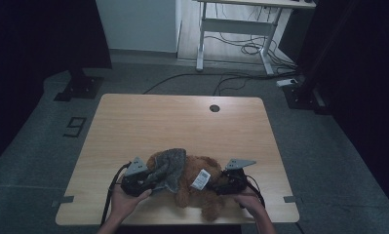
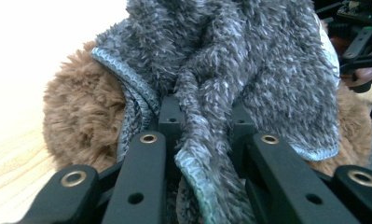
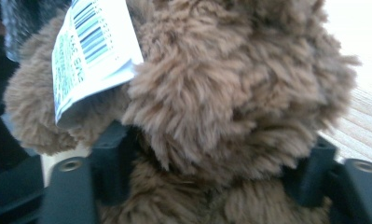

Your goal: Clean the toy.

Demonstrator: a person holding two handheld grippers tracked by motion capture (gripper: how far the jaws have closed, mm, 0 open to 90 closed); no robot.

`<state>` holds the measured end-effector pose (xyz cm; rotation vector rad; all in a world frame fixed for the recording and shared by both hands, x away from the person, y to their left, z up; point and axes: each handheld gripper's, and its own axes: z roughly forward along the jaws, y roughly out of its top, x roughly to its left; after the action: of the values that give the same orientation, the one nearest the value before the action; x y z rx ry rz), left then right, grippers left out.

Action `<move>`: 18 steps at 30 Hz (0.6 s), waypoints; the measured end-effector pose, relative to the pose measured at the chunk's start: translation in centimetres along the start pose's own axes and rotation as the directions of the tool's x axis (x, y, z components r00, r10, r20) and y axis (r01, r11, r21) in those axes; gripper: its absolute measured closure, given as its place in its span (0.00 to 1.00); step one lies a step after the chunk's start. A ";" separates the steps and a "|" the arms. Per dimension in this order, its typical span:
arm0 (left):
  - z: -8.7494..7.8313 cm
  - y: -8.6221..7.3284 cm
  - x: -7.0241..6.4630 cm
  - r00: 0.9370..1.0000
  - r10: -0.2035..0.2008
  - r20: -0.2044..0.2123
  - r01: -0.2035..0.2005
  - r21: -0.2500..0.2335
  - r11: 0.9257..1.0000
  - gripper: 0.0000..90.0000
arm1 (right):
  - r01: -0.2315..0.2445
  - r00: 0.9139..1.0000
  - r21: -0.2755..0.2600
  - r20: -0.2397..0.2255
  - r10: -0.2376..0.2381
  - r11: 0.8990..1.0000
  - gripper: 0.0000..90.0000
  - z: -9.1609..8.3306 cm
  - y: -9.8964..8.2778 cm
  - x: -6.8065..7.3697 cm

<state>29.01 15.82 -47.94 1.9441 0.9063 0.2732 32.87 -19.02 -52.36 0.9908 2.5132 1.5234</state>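
On the near half of the wooden table [image 1: 133, 122] lies a brown plush bear [image 1: 202, 187], a grey fuzzy cloth [image 1: 171, 165] draped over its left part. No containers anywhere; nothing holds anything else except cloth on bear. White barcode tag [image 1: 200, 179] hangs off the bear, facing the right side.

Left gripper [image 1: 150, 183] is at the bear's left edge, jaws clamped on a bunched fold of the grey cloth; left gripper view shows the cloth [image 2: 207, 140] pinched tight between both black jaws, brown fur [image 2: 81, 116] behind it. Right gripper [image 1: 216, 185] is at the bear's right side. Right gripper view: brown fur [image 3: 230, 93] bulges between the jaws, tag [image 3: 88, 51] upper left. Jaws look set wide around the plush; cannot tell if the pads actually press on it. Person's hands come in from the bottom edge, one on each gripper.

Surface: light wood grain, a round cable hole [image 1: 214, 108] near the far edge, far half bare. Room: grey floor, dim. A marking like a "9" [image 1: 75, 126] on the floor left of the table. White desk frame [image 1: 236, 29] at the back, loose cables [image 1: 241, 48] under it and running across the floor.
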 end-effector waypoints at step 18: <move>4.6 3.5 2.1 0.998 -0.006 -0.062 0.005 -0.005 1.000 0.82 | 0.041 0.988 -0.083 0.152 -0.028 0.996 0.66 1.2 2.9 -4.2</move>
<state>34.57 13.17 -47.83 1.9373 0.9502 0.3341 38.08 -19.38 -51.82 1.0045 2.3298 1.4739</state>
